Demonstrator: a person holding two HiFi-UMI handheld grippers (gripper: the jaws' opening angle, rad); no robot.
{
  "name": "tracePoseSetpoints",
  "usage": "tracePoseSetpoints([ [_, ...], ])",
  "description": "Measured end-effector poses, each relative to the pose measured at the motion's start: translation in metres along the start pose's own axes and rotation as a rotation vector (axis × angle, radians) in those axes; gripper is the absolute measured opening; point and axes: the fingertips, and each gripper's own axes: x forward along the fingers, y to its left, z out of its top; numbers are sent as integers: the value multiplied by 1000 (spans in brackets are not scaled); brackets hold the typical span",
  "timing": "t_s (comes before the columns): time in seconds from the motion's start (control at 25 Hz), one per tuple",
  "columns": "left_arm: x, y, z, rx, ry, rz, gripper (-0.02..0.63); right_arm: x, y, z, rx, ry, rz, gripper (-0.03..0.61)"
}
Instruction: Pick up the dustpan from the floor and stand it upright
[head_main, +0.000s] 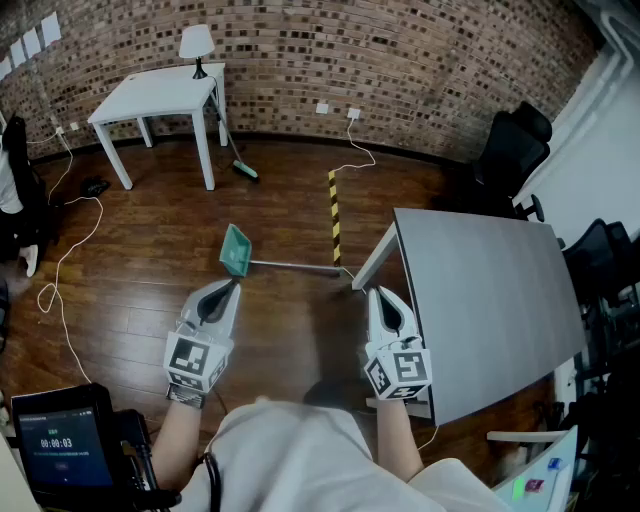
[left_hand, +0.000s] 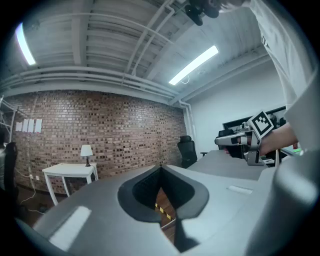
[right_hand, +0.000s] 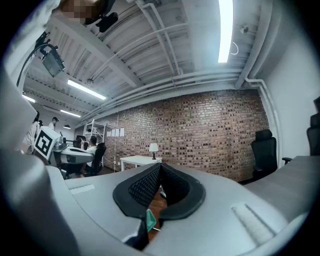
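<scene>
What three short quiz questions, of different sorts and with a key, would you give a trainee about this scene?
1. True or false: the dustpan lies on the floor.
2. What stands on the white table? A) a lamp B) a cup C) a box
3. Fill in: the left claw and the right claw are both ____ and hold nothing.

Key: 1 true; 2 A; 3 shut.
</scene>
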Motion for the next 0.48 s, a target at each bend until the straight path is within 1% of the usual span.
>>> tracePoseSetpoints([
  [0.24,25,17,-10,6,11,-10,2,23,-11,-13,8,14,-27,12],
  [0.48,76,36,-25,-2,38,-3,2,72,-39,-28,3,38,-27,12],
])
